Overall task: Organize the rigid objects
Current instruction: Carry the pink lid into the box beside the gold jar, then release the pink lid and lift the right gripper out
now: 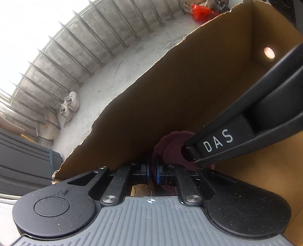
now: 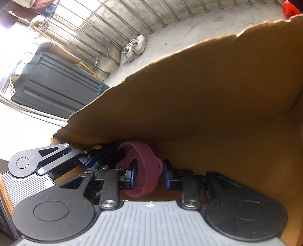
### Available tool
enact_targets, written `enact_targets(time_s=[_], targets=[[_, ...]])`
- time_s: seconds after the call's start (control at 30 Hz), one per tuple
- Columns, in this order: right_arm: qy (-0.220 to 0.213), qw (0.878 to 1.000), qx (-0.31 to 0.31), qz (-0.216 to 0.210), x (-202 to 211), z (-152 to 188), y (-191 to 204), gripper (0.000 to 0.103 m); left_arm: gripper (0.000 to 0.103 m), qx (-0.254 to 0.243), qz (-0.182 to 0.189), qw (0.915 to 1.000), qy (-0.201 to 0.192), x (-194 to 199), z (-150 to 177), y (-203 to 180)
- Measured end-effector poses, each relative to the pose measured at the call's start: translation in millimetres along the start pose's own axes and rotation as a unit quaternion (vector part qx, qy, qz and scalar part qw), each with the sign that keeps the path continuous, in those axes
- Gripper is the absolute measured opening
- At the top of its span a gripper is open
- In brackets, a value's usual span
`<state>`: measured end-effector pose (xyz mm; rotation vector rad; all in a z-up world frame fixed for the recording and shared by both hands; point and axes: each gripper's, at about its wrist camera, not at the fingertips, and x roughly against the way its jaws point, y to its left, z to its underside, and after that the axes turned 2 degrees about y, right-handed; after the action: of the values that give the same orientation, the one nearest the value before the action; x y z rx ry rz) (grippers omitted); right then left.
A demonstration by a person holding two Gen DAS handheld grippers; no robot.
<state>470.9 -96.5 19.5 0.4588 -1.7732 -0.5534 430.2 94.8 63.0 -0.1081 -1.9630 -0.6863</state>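
Observation:
Both grippers reach into a brown cardboard box [image 1: 170, 90], also in the right wrist view [image 2: 217, 98]. A pink funnel-like plastic piece [image 2: 145, 166] lies on the box floor by the near wall; in the left wrist view it shows as a dark pink disc [image 1: 170, 153]. My right gripper [image 2: 150, 175] is open, its blue pads on either side of the funnel's rim. My left gripper [image 1: 152, 171] has its blue pads nearly together on something thin and dark that I cannot make out; a brass knurled part [image 1: 142, 189] shows below. The left gripper [image 2: 98, 160] also appears left of the funnel.
The right gripper's black body marked DAS [image 1: 246, 124] crosses the left view. Outside the box are a concrete floor, a metal railing [image 1: 85, 47], white sneakers [image 2: 134, 47], a dark grey bin [image 2: 56, 89] and a red bag [image 1: 200, 11].

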Motion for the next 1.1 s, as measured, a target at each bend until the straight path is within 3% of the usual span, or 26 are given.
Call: enact_targets(time_s=[0.13, 0.27, 0.3, 0.37, 0.47, 0.57, 0.7, 0.93, 1.1], targets=[[-0.013, 1.0, -0.001, 0.004, 1.2, 0.3, -0.7, 0.032, 0.01, -0.049, -0.046, 0.9977, -0.003, 7.3, 0.9, -16.9], [-0.021, 1.0, -0.005, 0.004, 8.3, 3.2, -2.8, 0.055, 0.01, -0.07, -0.059, 0.9957, -0.008, 15.4, 4.0, -27.4], [-0.024, 1.0, -0.005, 0.008, 11.1, 4.3, -3.1, 0.056, 0.01, -0.067, -0.057, 0.996, -0.012, 19.5, 5.3, -27.4], [-0.036, 0.999, 0.0, 0.018, 16.8, 7.5, -3.8, 0.052, 0.011, -0.061, -0.048, 0.9967, -0.021, 27.7, 7.7, -26.4], [-0.029, 1.0, -0.012, -0.007, 18.2, 8.7, -10.3, 0.026, 0.011, -0.056, -0.013, 0.9982, -0.013, 35.4, 10.3, -26.3], [-0.024, 1.0, -0.015, -0.003, 14.5, 9.6, -10.6, 0.025, 0.011, -0.082, 0.008, 0.9966, -0.001, 36.2, 11.7, -34.7], [-0.024, 0.999, -0.021, -0.008, 9.1, 10.4, -9.4, 0.022, 0.009, -0.065, 0.05, 0.9966, 0.011, 32.2, 9.2, -37.1], [-0.033, 0.999, -0.023, -0.02, 1.6, 12.2, -7.4, 0.022, 0.008, -0.073, -0.003, 0.9972, 0.016, 30.6, 9.7, -40.4], [-0.041, 0.998, -0.029, -0.029, 2.4, 14.1, -8.1, 0.023, 0.007, -0.061, 0.0, 0.9981, 0.013, 37.5, 12.1, -43.9]])
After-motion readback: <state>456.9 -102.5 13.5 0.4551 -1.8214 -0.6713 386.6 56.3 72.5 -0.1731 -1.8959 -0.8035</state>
